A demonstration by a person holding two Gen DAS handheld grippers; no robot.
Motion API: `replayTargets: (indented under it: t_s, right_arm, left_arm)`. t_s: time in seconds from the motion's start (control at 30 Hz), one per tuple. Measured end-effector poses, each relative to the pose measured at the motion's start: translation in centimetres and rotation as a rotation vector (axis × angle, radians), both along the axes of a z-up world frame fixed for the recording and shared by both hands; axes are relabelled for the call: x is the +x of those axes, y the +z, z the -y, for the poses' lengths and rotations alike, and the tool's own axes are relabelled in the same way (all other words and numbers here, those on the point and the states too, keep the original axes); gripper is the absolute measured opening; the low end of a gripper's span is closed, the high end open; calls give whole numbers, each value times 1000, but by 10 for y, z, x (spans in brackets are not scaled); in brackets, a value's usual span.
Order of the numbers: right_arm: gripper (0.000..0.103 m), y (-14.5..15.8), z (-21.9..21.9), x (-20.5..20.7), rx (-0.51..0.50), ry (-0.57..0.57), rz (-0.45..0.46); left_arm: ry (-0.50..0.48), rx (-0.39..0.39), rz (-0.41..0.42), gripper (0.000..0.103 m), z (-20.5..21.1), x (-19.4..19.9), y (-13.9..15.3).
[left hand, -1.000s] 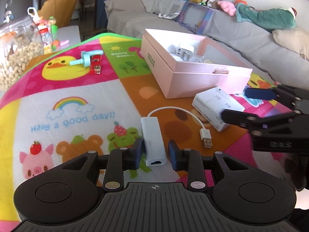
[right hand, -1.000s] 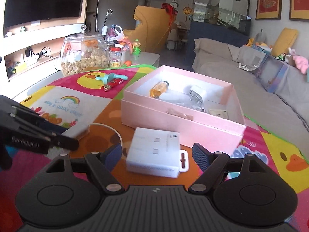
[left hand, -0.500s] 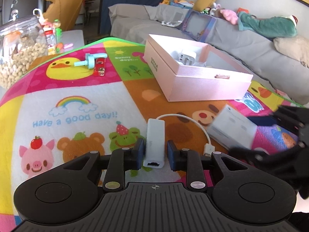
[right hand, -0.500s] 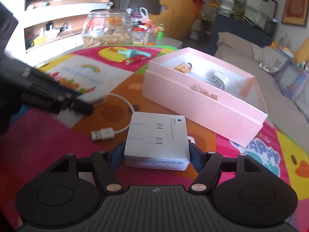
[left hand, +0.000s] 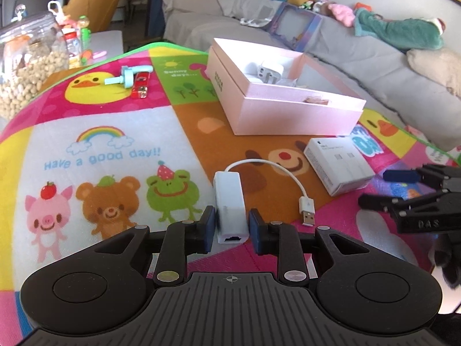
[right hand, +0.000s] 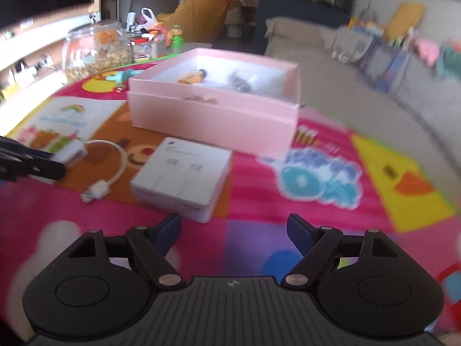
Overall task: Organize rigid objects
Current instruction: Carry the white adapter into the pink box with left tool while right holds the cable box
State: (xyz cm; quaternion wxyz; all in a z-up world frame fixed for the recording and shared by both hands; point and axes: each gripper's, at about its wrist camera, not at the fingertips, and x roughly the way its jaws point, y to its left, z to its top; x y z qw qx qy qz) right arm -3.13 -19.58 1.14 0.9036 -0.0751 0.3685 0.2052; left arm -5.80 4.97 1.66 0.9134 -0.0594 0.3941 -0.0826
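Observation:
A white adapter with a cable and USB plug lies on the colourful mat. My left gripper straddles its near end, pads just apart from its sides. A white flat box lies on the mat in front of the open pink box; it also shows in the left wrist view. My right gripper is open and empty, just behind the white box. The pink box holds a white plug and a small amber bottle.
A teal tool and a red lighter lie on the duck picture at the far side. A glass jar of nuts stands at the far left. A grey sofa runs behind the table.
My right gripper has opened, let go of the white box and drawn back and to the right. My left gripper's pads have opened slightly around the adapter.

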Motion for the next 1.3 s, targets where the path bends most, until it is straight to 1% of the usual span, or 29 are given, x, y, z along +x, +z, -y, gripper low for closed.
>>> replayTargets:
  t_s: [0.07, 0.1, 0.13, 0.17, 0.27, 0.37, 0.53, 0.67, 0.77, 0.8, 0.83, 0.87, 0.9, 0.93, 1.0, 1.17, 1.3]
  right_arm:
    - [85, -3, -6, -3, 8, 0, 7]
    - [86, -4, -10, -4, 5, 1, 14]
    - [86, -5, -13, -5, 9, -1, 18]
    - [90, -6, -15, -5, 16, -5, 17]
    - [95, -8, -22, -4, 16, -24, 20]
    - [96, -8, -28, -1, 18, -46, 22]
    - [96, -7, -37, 8, 28, -64, 7]
    - [96, -3, -46, 22, 71, -63, -19]
    - [96, -4, -56, 32, 67, -60, -19]
    - [95, -5, -59, 35, 51, -63, -12]
    - [92, -6, -62, 38, 25, -70, 1]
    - [84, -6, -64, 38, 0, -78, 18]
    - [79, -5, -65, 38, -11, -76, 31]
    - [70, -3, -64, 38, -11, -63, 31]
    - [69, 0, -62, 35, -8, -46, 21]
    - [69, 8, -53, 18, -19, -17, 37]
    - [69, 18, -37, 4, -7, -19, 48]
  left_arm:
    - [3, 18, -9, 28, 3, 2, 1]
    - [8, 13, -14, 28, 2, 3, 1]
    - [16, -4, -20, 28, 0, 4, 1]
    - [27, -25, -27, 28, -2, 6, 1]
    - [63, -90, -38, 27, -11, 13, 0]
    - [88, -111, -18, 27, -12, 16, -3]
    - [55, -48, 5, 27, -4, 14, -3]
    - [51, -20, 15, 27, 1, 13, -3]
    - [40, 4, 25, 27, 3, 12, -4]
    - [38, 8, 27, 27, 4, 12, -4]
    - [37, 10, 28, 27, 4, 11, -4]
    - [37, 10, 27, 27, 4, 11, -4]
    - [38, 8, 27, 27, 4, 11, -4]
    - [39, 7, 26, 27, 4, 11, -4]
    - [38, 11, 27, 27, 4, 11, -4]
    - [33, 28, 30, 27, 6, 11, -4]
    - [5, 65, 36, 27, 10, 6, -3]
